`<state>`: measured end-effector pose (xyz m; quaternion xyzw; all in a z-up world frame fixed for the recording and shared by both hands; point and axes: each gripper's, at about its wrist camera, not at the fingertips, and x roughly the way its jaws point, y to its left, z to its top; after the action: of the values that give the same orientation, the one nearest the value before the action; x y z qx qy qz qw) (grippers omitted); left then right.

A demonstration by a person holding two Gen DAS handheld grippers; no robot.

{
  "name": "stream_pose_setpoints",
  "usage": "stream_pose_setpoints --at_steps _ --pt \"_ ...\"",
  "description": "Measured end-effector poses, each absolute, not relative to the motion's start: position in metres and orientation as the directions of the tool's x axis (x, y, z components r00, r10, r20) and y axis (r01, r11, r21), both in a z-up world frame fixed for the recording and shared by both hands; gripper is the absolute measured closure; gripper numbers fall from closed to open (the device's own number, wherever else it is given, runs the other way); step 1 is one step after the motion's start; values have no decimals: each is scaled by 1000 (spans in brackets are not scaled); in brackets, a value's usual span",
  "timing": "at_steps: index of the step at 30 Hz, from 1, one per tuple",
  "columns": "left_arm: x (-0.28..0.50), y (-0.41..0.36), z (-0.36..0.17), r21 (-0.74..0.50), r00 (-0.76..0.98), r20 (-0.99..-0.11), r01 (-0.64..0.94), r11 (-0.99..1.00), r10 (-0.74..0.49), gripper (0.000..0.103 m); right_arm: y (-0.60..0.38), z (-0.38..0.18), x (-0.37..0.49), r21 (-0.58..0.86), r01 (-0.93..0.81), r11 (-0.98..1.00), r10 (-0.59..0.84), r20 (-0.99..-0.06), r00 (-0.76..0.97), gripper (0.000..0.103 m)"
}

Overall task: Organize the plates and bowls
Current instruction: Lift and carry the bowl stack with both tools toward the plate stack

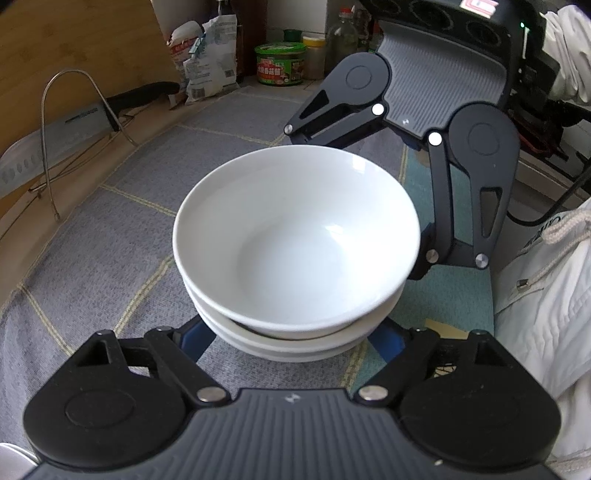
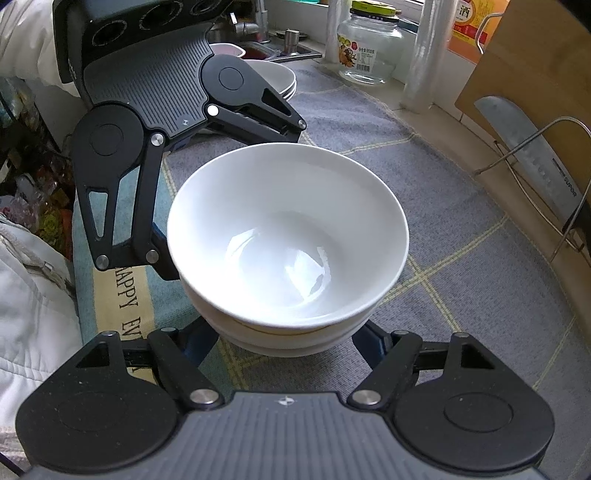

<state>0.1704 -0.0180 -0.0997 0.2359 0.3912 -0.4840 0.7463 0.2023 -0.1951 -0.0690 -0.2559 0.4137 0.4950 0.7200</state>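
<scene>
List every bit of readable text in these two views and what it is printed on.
"SUPOR": cleaver blade in the wire rack.
"APPY EV", cut off: cloth edge under the stacked bowls.
"酒": orange carton.
Too small or blurred: glass jar label, green tub, white bags.

grey checked cloth [image 1: 110, 229] over the counter, wooden board [image 1: 74, 40] behind — jars, packets, daylight

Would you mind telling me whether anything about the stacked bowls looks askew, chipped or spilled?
Nothing stands out: the stack of white bowls sits nested and level on the grey checked cloth, with no visible chips and nothing in the top bowl.
</scene>
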Motion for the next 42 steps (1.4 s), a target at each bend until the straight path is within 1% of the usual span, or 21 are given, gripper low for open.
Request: stream_pose_setpoints --at_steps 19,24,35,42 --pt "161 -21 -92 -7 252 -811 898 439 -529 16 -195 -61 195 28 -930 366 494 -853 168 21" --pt "154 -21 -82 10 283 -809 883 469 -516 16 -196 -51 195 29 -942 335 510 -846 155 21" --pt "131 -14 -63 50 379 -801 814 579 -463 16 -187 -27 190 0 -980 198 540 -835 109 21" --pt "123 6 -53 69 408 -792 800 596 -455 16 -168 -16 185 -26 -984 175 537 -835 118 21"
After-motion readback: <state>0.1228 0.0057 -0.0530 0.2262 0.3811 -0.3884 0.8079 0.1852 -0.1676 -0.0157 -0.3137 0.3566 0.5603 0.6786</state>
